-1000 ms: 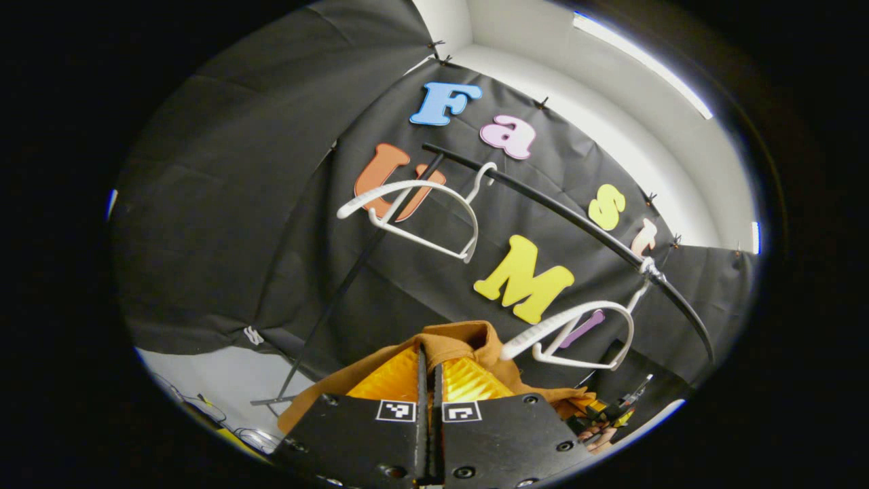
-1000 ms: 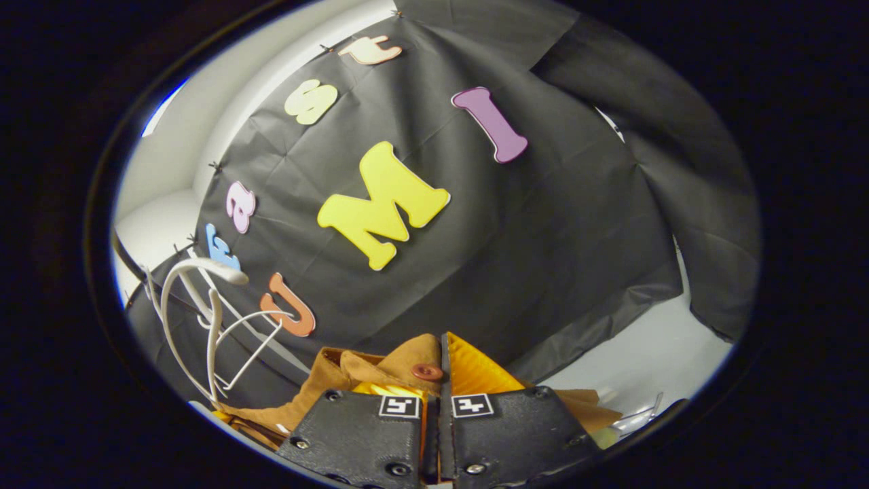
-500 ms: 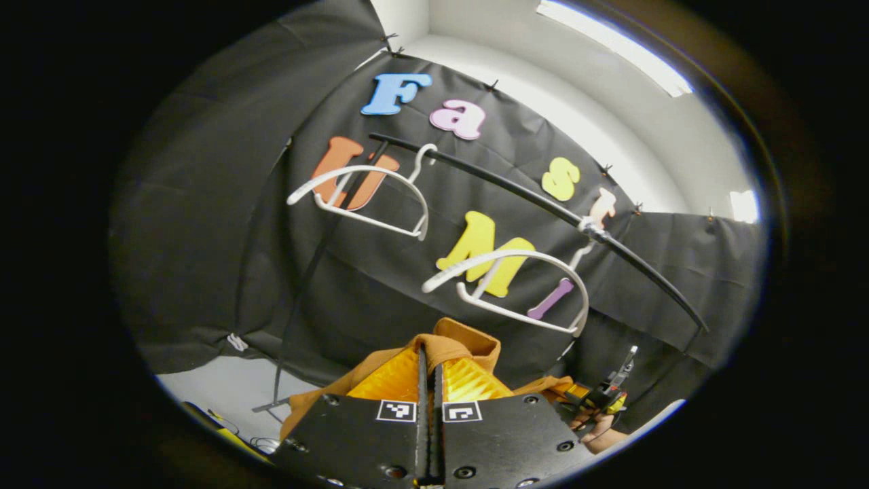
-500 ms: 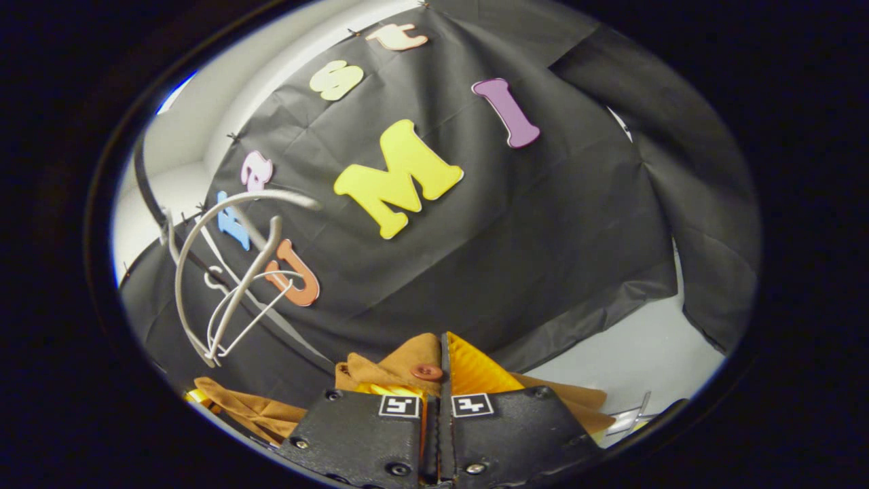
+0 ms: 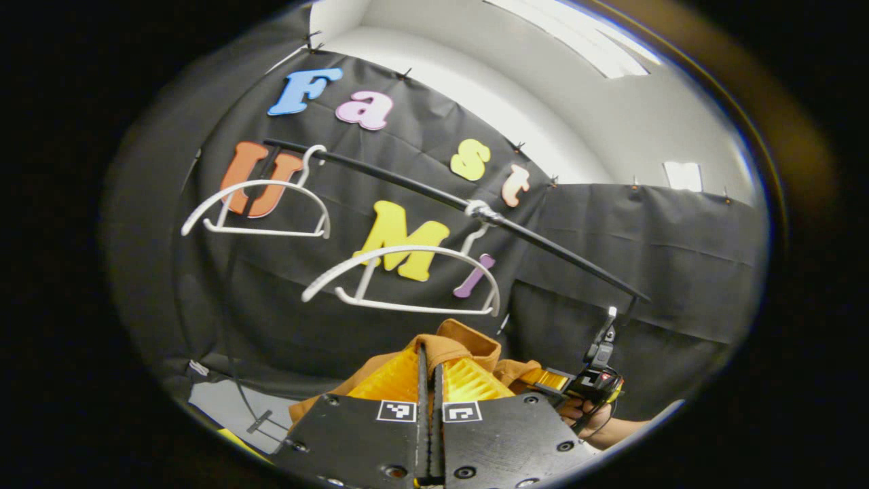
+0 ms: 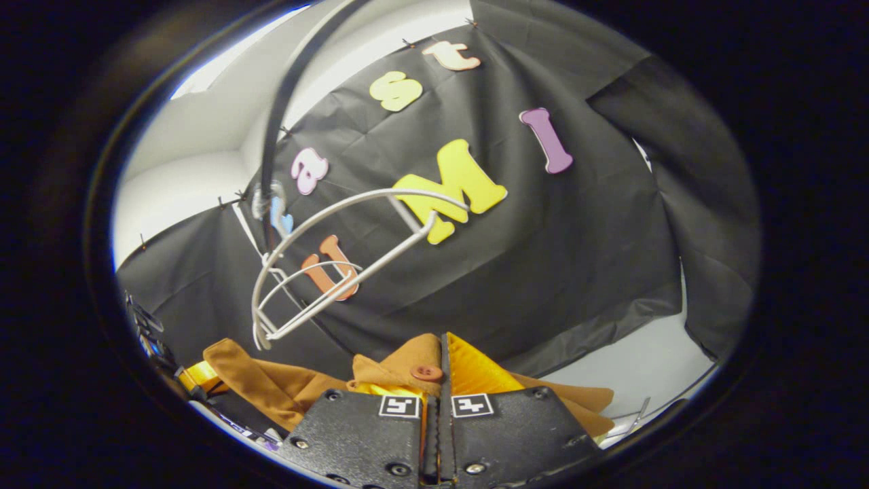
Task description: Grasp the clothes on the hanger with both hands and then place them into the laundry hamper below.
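A brown garment [image 5: 468, 343] is pinched between the yellow pads of my left gripper [image 5: 428, 370], which is shut on it. The same brown garment [image 6: 271, 384], with a button showing, sits in my right gripper [image 6: 438, 370], also shut on it. The cloth hangs free below a bare white hanger [image 5: 400, 278] on the black rail [image 5: 543, 241]. In the left gripper view the right gripper [image 5: 584, 384] and the hand holding it appear at the lower right. The left gripper [image 6: 183, 373] appears at the lower left edge of the right gripper view. The hamper is out of sight.
A second bare white hanger [image 5: 254, 207] hangs farther left on the rail. In the right gripper view both hangers [image 6: 326, 265] overlap under the rail [image 6: 285, 95]. A black upright of the rack [image 5: 231, 326] runs down to the pale floor [image 6: 645, 353].
Both grippers have dropped and tilted with the garment, so the hangers and rail now sit higher and farther off. The nearer hanger has swung level.
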